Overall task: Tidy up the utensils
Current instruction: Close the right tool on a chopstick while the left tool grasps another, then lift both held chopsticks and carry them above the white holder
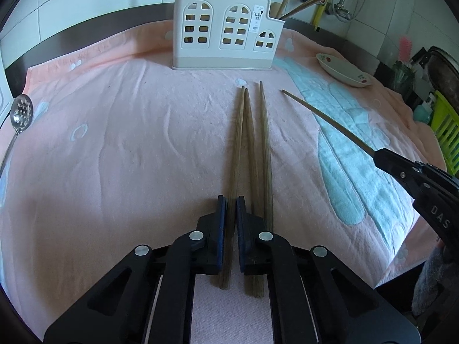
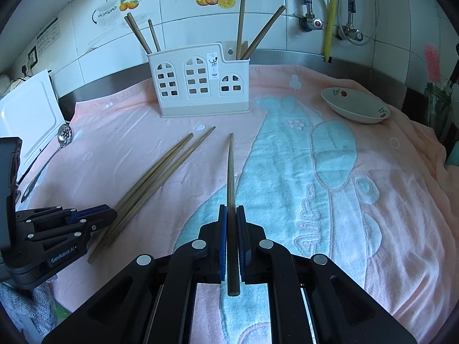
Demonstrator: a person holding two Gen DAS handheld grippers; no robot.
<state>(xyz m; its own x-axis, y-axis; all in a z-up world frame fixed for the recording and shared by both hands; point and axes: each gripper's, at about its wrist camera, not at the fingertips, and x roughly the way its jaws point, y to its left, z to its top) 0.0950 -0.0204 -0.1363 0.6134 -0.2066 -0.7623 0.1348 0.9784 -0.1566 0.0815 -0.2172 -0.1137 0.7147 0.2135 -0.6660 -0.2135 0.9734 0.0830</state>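
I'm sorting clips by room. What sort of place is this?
Most likely a home kitchen counter: a tiled wall with water valves, a chopstick holder, and a bowl on a pink towel.

The right gripper [image 1: 378, 154] has "DAS" in pale letters on its black body behind the fingers. The left gripper [image 2: 110, 215] reads "GenRobot.AI" on its side. The holder's sticker [image 2: 213, 64] is unreadable.

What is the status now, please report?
Left gripper shut on one chopstick. Right gripper shut on another. Two loose. Holder path unobstructed.
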